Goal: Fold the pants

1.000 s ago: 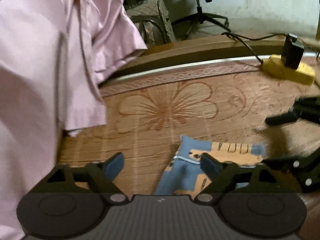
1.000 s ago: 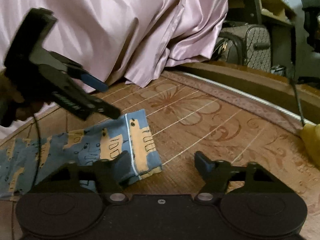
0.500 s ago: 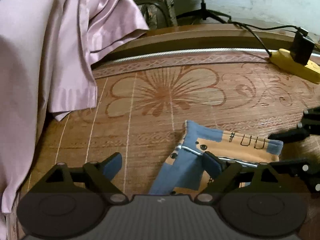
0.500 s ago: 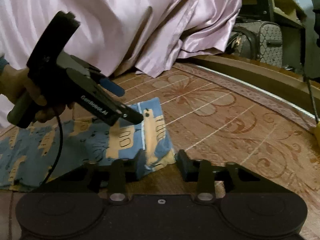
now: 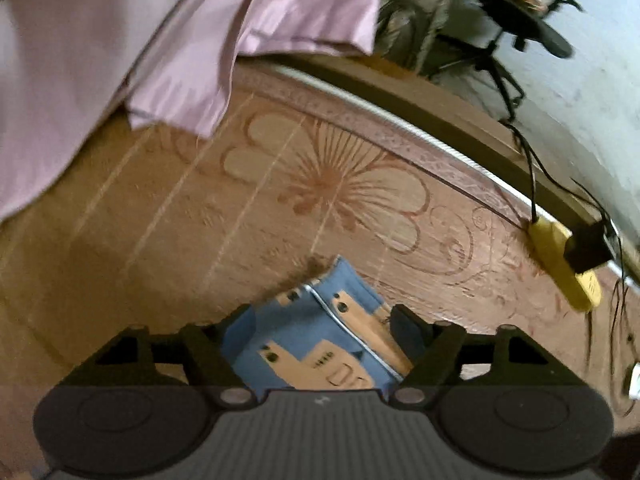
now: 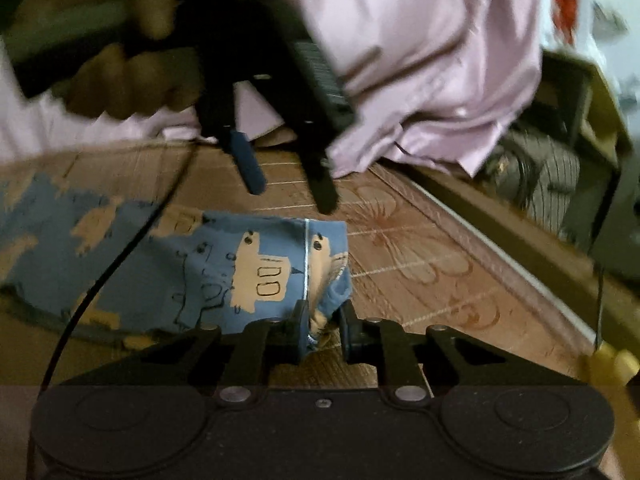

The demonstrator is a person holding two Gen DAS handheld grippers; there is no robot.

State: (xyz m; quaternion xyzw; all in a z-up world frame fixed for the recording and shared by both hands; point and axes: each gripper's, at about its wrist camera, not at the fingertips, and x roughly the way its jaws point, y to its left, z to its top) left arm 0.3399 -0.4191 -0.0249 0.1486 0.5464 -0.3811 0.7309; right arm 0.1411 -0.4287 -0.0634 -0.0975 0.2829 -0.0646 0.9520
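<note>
Pants: blue cotton pants printed with tan cartoon shapes (image 6: 224, 268) lie spread on the patterned brown woven mat (image 6: 420, 272), the legs trailing off to the left of the right wrist view; the near end with its white seam line is bunched and lifted off the mat at the corner.
Right gripper: black two-finger gripper (image 6: 322, 330), its jaws drawn nearly together with a fold of the pants' near corner pinched between them; the cloth touches the left pad and fills most of the gap.
Left gripper: black two-finger gripper with blue pads (image 5: 322, 322), jaws spread wide apart; in its own view the end of the pants (image 5: 320, 344) lies between and below the two fingers, and no pad presses on the cloth.
Left gripper from the other side: in the right wrist view it (image 6: 290, 186) hangs just above the pants, tips pointing down and apart, held by a blurred hand (image 6: 120, 76).
Mat: brown with a large flower print (image 5: 340, 184) and pale stripes.
Pink cloth: a glossy pale pink sheet (image 5: 140, 48) drapes over the mat's far left side.
Yellow block: a yellow power strip with a black plug (image 5: 564, 260) sits at the mat's right edge, well apart from the pants.
</note>
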